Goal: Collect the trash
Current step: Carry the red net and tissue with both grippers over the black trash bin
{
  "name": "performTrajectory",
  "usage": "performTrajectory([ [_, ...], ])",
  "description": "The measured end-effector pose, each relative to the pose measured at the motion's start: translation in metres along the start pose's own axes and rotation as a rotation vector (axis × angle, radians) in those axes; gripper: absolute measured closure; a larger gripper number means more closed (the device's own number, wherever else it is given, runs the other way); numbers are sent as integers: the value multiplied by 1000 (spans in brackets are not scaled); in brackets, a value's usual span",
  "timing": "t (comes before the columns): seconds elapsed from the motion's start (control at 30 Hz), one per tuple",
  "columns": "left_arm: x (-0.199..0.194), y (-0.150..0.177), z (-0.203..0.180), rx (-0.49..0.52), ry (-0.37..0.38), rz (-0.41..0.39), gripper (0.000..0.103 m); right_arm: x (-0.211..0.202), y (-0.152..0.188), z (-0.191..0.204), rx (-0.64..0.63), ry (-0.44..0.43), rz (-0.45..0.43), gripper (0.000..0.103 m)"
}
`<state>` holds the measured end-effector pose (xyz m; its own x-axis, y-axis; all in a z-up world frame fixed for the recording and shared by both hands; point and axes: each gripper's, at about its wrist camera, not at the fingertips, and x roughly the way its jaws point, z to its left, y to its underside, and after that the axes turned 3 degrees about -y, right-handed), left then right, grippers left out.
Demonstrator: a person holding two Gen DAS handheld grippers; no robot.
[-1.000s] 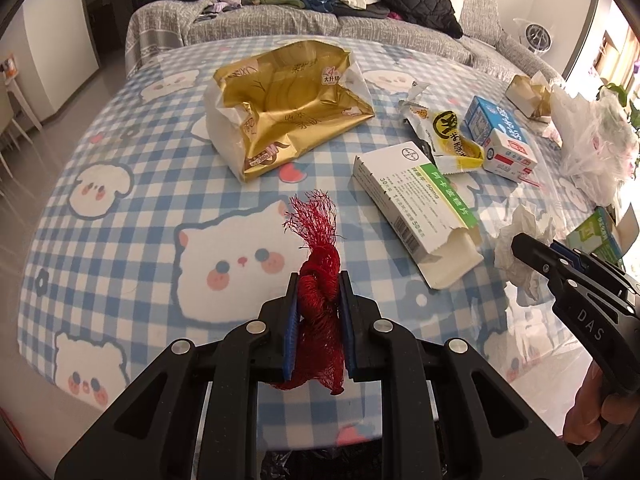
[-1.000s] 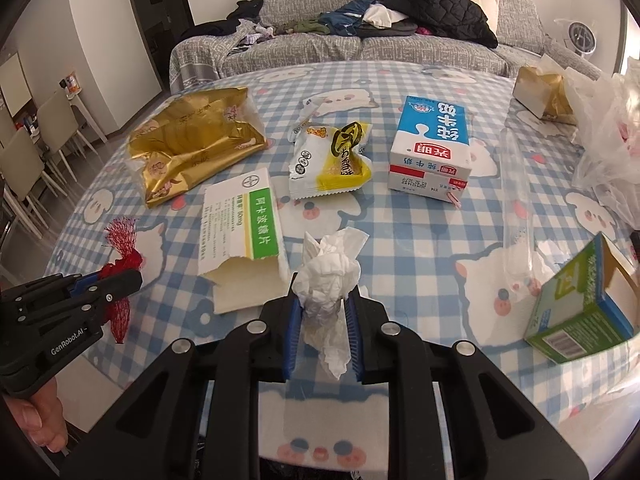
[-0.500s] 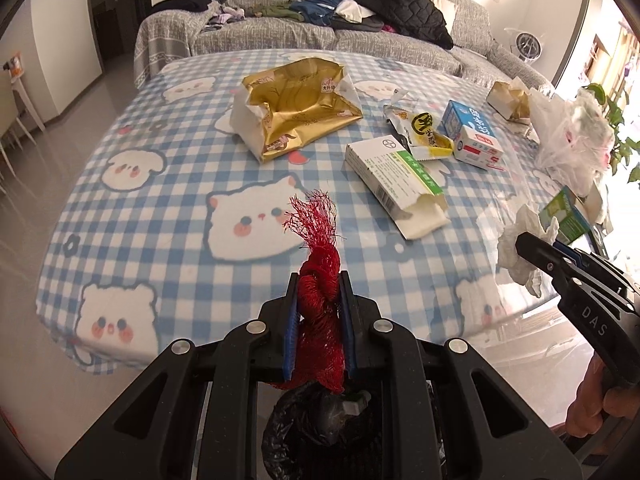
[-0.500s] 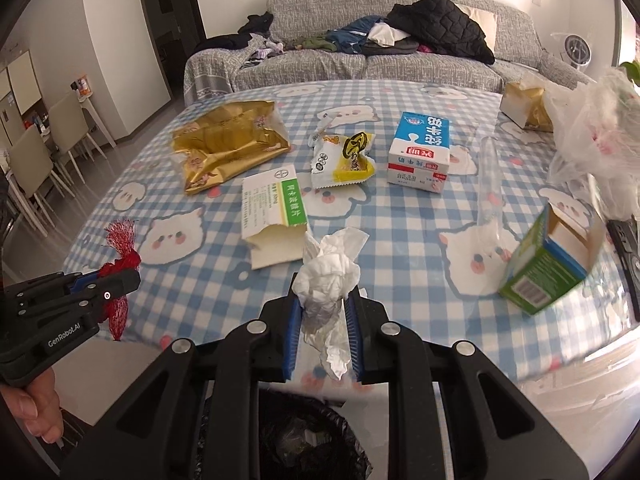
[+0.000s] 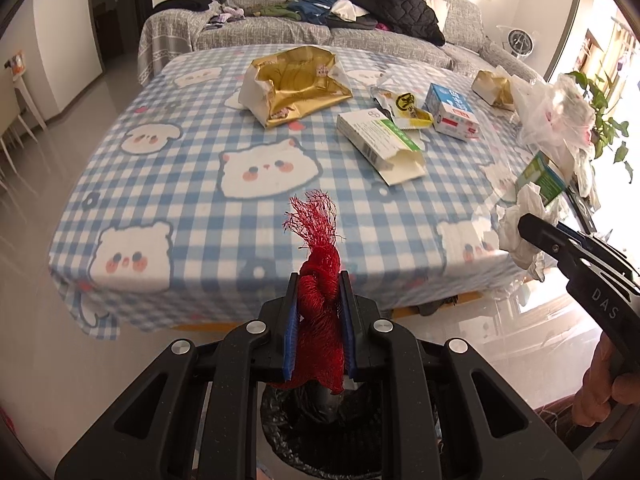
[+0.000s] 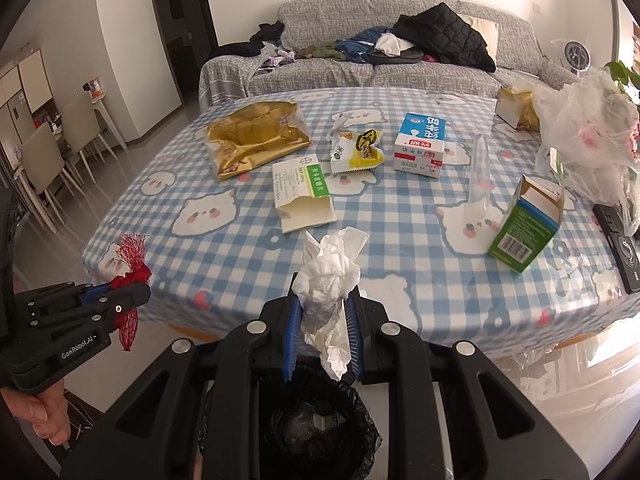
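The bin (image 6: 320, 436) lies at six o'clock under both tongs: left gripper (image 5: 320, 320) clenches red netting (image 5: 318, 280), right gripper (image 6: 324, 320) clenches tissue (image 6: 328, 276).

The left gripper (image 5: 319, 320) is clamping a red mesh net (image 5: 320, 304) above a black-lined trash bin (image 5: 320, 432). At right, the right gripper (image 5: 532, 228) is pinching crumpled tissue (image 5: 516, 220). Wrappers are lying on the checked table (image 5: 200, 208) beyond.

Domestic living room: grey fabric sofa (image 6: 400, 68) heaped with clothing (image 6: 436, 36), table under a cartoon-animal checked cloth (image 6: 248, 256), dining chairs (image 6: 44, 164) at left, potted plant (image 5: 600, 108), standing fan (image 6: 576, 56).
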<state>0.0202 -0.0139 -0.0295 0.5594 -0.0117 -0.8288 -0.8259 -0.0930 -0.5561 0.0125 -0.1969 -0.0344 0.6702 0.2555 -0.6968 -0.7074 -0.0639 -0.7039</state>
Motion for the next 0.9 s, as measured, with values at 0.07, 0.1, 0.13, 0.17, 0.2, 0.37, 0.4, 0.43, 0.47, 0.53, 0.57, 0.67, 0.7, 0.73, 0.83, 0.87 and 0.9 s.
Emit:
performTrajectory([
  [0.07,-3,8,0,-6,4,4,86,-4,5,2,-2,-1,2,84],
  [0.1,-4,11,1,-8,5,6,86,-6,8,3,1,-2,1,84],
  [0.13,-5,14,1,-10,6,10,86,-7,9,3,2,-5,2,84],
  [0.17,-5,17,1,-11,6,11,86,-8,12,5,2,-8,4,84],
  [0.2,-6,20,1,-13,6,14,86,-9,14,6,2,-9,6,84],
  [0.37,-11,33,-1,-15,8,18,86,-11,28,15,-1,-17,17,84],
  [0.4,-11,35,-1,-16,8,19,86,-11,31,17,-1,-18,20,84],
  [0.43,-13,38,-2,-15,7,18,86,-10,34,18,-2,-20,24,84],
  [0.47,-13,39,-2,-16,5,18,86,-9,38,21,-4,-21,30,84],
  [0.53,-14,44,0,-21,-5,17,86,-8,43,25,-11,-16,36,84],
  [0.57,-13,48,1,-25,-10,21,86,-8,45,26,-15,-13,39,84],
  [0.67,-9,58,6,-37,-15,42,86,-6,55,29,-10,-13,52,84],
  [0.7,-8,63,7,-41,-21,48,86,-5,59,30,-7,-12,58,84],
  [0.73,-8,66,9,-43,-24,50,86,-5,62,31,-5,-11,64,84],
  [0.83,-7,76,12,-49,-33,59,86,-3,72,32,5,-13,78,84],
  [0.87,-7,79,13,-51,-34,61,86,-3,77,34,7,-11,83,84],
  [0.9,-7,82,13,-53,-34,65,86,-3,79,35,9,-10,87,84],
])
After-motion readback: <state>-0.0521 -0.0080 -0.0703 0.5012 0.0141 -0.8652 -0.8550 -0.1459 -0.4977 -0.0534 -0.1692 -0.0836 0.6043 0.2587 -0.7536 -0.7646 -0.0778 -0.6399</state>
